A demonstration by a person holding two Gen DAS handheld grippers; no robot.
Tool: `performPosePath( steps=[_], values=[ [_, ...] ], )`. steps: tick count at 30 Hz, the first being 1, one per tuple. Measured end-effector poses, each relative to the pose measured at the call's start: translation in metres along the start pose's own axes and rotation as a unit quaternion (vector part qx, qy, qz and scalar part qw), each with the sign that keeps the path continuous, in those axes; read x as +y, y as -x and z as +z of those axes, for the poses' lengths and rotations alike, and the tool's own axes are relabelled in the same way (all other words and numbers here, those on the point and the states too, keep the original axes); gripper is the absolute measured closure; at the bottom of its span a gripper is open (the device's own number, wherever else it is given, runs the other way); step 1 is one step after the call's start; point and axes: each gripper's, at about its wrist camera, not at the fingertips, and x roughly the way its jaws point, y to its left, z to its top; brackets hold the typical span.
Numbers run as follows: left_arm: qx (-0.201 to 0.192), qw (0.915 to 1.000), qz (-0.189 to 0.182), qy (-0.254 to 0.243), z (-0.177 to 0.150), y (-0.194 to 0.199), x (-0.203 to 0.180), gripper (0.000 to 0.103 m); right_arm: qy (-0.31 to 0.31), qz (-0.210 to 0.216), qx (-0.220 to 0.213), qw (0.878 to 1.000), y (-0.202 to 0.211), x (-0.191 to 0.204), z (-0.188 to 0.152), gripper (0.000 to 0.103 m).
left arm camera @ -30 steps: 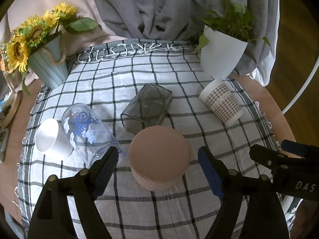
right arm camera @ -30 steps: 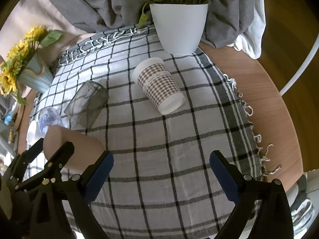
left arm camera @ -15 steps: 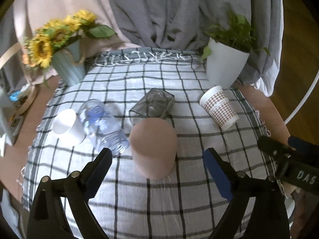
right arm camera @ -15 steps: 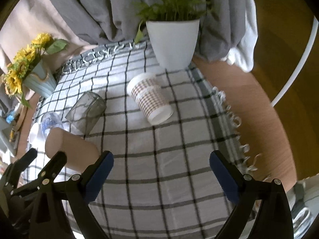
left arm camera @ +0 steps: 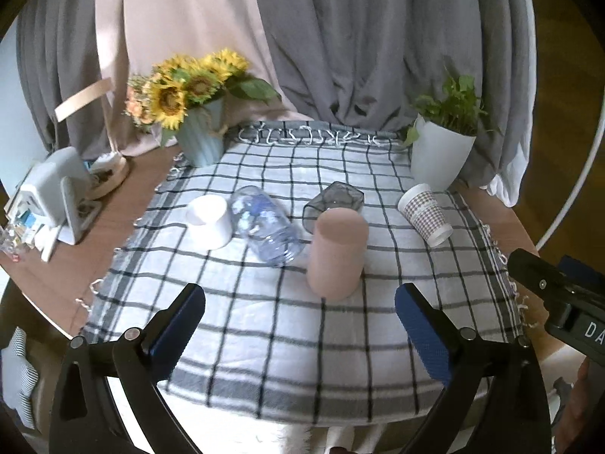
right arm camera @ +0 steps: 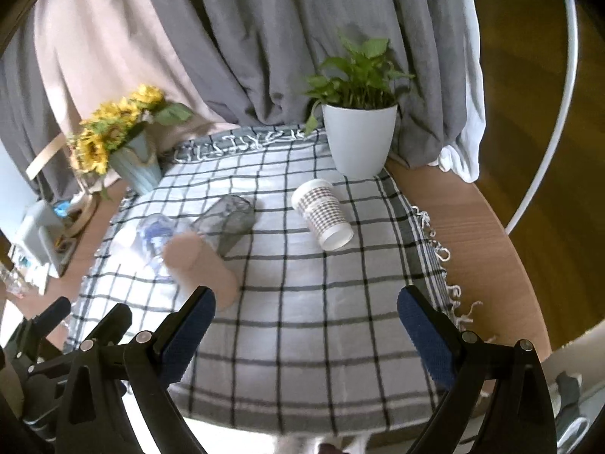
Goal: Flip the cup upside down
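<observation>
A pink cup [left arm camera: 337, 251] stands upside down on the checked cloth [left arm camera: 302, 340], mid-table; it also shows in the right wrist view [right arm camera: 202, 265]. My left gripper [left arm camera: 300, 333] is open and empty, pulled back near the table's front edge, well short of the pink cup. My right gripper [right arm camera: 306, 331] is open and empty, also back at the front edge. A brown-checked paper cup [left arm camera: 425, 213] lies on its side at the right [right arm camera: 323, 219]. A dark glass [left arm camera: 332, 202], a clear blue-printed glass [left arm camera: 266, 229] and a white cup [left arm camera: 208, 221] lie on their sides.
A sunflower vase [left arm camera: 200, 140] stands at the back left and a white potted plant [left arm camera: 442, 155] at the back right. Small boxes and clutter [left arm camera: 53, 196] sit on the bare wood at the left. Grey curtains hang behind the table.
Both grippers have drawn back and up from the table. The pink cup, close between my left fingers a second ago, now stands farther off.
</observation>
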Motion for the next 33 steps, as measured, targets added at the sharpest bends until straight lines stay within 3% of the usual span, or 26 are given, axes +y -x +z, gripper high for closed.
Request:
performPosePath(
  steps=[12,17,33],
  values=[
    [-0.030,0.9990,0.010,-0.031,-0.037,0.083,0.056,0.001,-0.035,-0.028,-0.038,0.998,0.086,0.050,-0.066,0.006],
    [-0.039,0.9989,-0.006,-0.027,-0.049,0.110,0.075,0.001,-0.045,-0.043,-0.056,0.997,0.118,0.070,-0.087,0.006],
    [-0.041,0.9989,-0.022,-0.007,-0.057,0.140,0.087,0.000,-0.028,-0.039,-0.071,0.996,0.159,0.092,-0.108,0.006]
  ],
)
